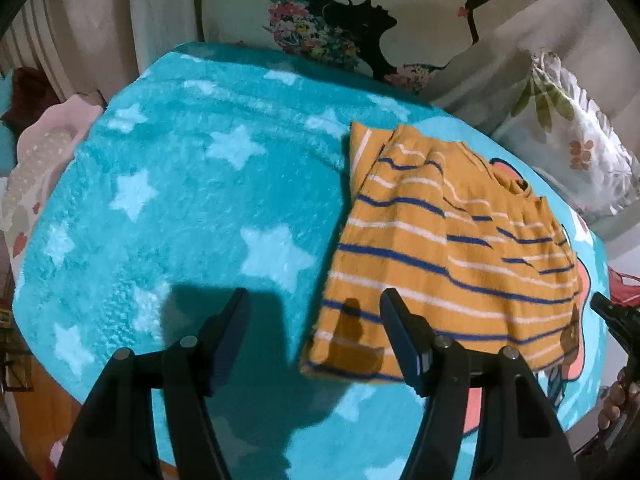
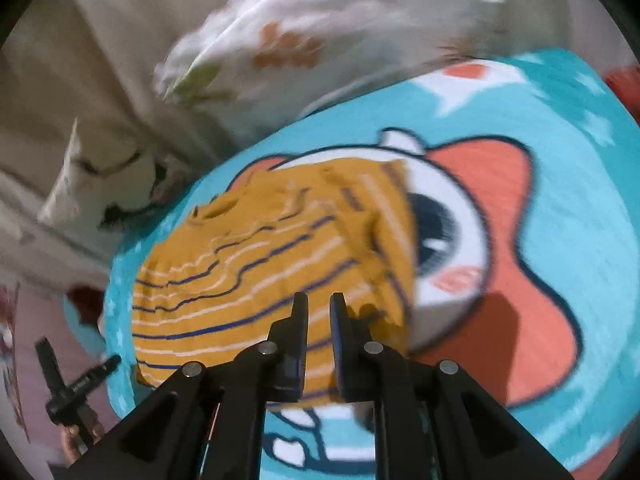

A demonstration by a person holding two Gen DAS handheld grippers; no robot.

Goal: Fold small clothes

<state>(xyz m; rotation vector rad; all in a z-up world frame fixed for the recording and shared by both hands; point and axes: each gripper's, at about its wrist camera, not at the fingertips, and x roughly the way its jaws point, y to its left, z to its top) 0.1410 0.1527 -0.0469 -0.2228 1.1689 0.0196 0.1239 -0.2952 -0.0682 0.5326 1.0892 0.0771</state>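
A small mustard shirt (image 1: 440, 240) with blue and white stripes lies flat on the turquoise star blanket (image 1: 180, 200), its neck at the far end. My left gripper (image 1: 314, 294) hovers open over the shirt's near left corner; one finger is above the blanket, the other above the hem, and nothing is between them. In the blurred right wrist view the shirt (image 2: 260, 280) has its right side folded in. My right gripper (image 2: 319, 298) sits above its near right part, jaws only a narrow slit apart, no cloth pinched. Its tip (image 1: 608, 308) shows just off the shirt's right edge.
The blanket (image 2: 560, 120) carries a large cartoon print beside the shirt. A white pillow with a black figure (image 1: 360, 20) and a frilled floral pillow (image 1: 572, 140) lean at the back. A hand (image 1: 616, 400) shows at the right edge. The blanket's edges drop away at both sides.
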